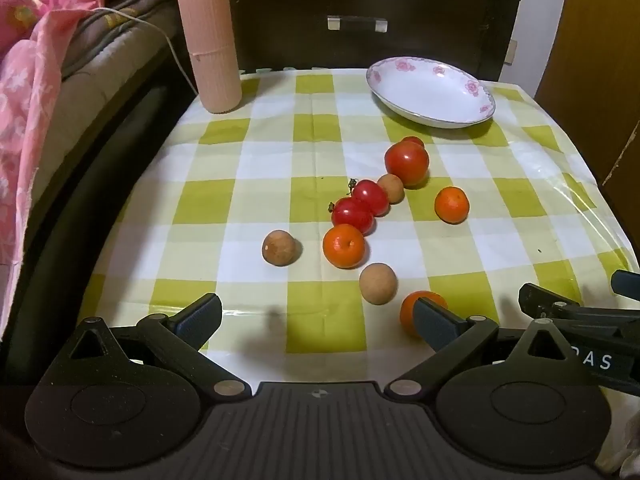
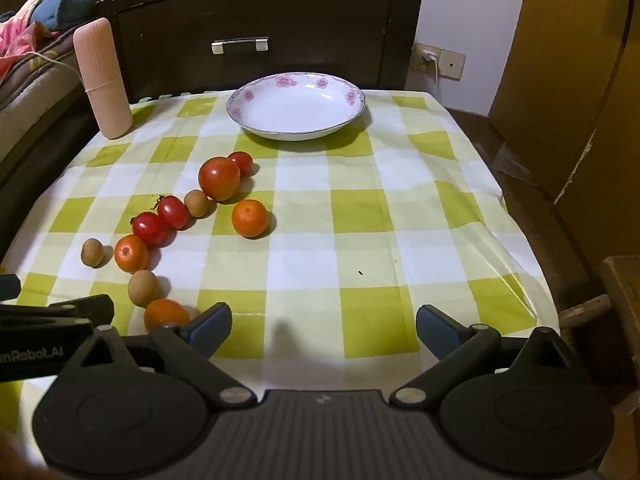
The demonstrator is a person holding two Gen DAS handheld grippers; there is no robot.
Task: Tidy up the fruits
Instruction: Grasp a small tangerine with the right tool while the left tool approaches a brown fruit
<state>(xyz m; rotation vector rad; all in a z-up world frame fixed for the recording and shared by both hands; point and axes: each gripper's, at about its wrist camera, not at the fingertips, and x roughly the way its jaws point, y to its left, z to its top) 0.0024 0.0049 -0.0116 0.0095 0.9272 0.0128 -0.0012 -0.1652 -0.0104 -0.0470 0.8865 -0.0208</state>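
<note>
Several fruits lie loose on a green-and-white checked tablecloth: a large tomato [image 1: 407,162] [image 2: 219,178], small red tomatoes [image 1: 352,214] [image 2: 173,212], oranges [image 1: 344,246] [image 2: 249,218] and brown round fruits [image 1: 378,283] [image 2: 143,288]. A white floral plate [image 1: 430,92] [image 2: 296,106] stands empty at the far side. My left gripper [image 1: 316,318] hovers open over the near edge; its right finger covers part of an orange [image 1: 420,304]. My right gripper [image 2: 324,326] is open over bare cloth, right of the fruits.
A tall pink ribbed container [image 1: 210,42] [image 2: 103,78] stands at the table's far left corner. Dark wooden furniture with a drawer handle [image 2: 240,45] rises behind the table. Bedding [image 1: 32,80] lies to the left, and the table's right edge drops off.
</note>
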